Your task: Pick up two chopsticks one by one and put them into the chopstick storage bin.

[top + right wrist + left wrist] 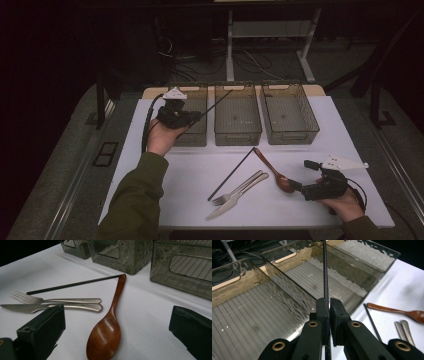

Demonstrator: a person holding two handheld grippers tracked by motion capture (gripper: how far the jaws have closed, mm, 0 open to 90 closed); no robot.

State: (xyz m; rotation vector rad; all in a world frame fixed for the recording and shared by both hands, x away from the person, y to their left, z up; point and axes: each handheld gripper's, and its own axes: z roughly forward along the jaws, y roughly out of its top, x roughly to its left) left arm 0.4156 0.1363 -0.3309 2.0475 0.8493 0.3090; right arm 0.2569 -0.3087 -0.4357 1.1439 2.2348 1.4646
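Evidently a sorting job: on the white worktop (pixel 175 200) three clear bins stand in a row at twelve o'clock, left bin (pixel 196 134), middle bin (pixel 238 120), right bin (pixel 289 114). The left gripper (pixel 329 305) is clamped on a black chopstick (pixel 325 270), carried over the left and middle bins, probably for dropping in. The right gripper (pixel 116 322), at four o'clock, stands wide open and empty around the wooden spoon (pixel 106 333), ready to close. The second chopstick (pixel 72 285), fork (pixel 45 300) and knife (pixel 50 307) lie waiting at six o'clock.

Glossy wooden spoon (pixel 106 336), brushed metal fork (pixel 50 300), ribbed translucent plastic bins (pixel 290 114)
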